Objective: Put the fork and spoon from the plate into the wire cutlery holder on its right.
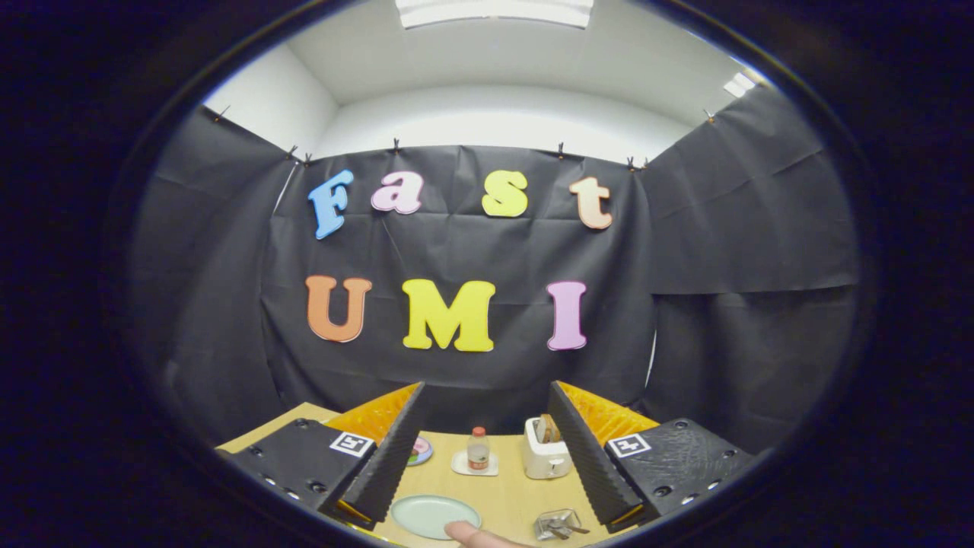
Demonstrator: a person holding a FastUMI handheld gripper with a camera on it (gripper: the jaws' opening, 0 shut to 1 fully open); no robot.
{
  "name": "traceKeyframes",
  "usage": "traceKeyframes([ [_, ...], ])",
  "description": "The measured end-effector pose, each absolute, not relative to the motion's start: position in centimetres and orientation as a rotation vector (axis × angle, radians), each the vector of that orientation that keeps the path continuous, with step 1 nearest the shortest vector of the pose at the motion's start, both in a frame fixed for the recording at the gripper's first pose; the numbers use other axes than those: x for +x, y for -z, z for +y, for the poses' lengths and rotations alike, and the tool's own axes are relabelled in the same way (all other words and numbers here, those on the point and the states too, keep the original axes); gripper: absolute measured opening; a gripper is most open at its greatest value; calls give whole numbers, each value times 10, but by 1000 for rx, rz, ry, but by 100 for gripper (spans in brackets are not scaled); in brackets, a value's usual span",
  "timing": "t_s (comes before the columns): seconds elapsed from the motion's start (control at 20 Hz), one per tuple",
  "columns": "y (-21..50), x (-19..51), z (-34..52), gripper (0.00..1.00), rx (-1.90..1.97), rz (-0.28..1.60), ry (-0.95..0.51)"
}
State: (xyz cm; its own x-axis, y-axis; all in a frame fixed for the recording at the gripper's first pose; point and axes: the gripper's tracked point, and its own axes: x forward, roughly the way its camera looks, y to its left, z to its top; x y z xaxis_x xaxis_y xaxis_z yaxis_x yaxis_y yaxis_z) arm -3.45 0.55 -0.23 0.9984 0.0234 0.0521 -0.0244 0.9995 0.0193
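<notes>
We held the hand-held gripper (487, 457) high above the counter (510, 487), fingers spread wide, gripping nothing. The plate (435, 516) sat between the fingers at about 7 o'clock and looked bare; the wire cutlery holder (558, 524) at 5 o'clock already carried metal pieces (fork and spoon, we judged, too small to be sure). A fingertip (475, 535) rested beside the plate. Beyond: a bottle (478, 449) on a coaster, a toaster (545, 450) and a small dish (419, 450), likely clutter. Light wooden top, black cloth walls, white ceiling.
</notes>
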Motion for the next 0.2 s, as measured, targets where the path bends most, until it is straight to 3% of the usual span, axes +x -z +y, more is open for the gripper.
traceKeyframes([
  [0.2, 4, -37, 5, 95, 24, -50, -38],
])
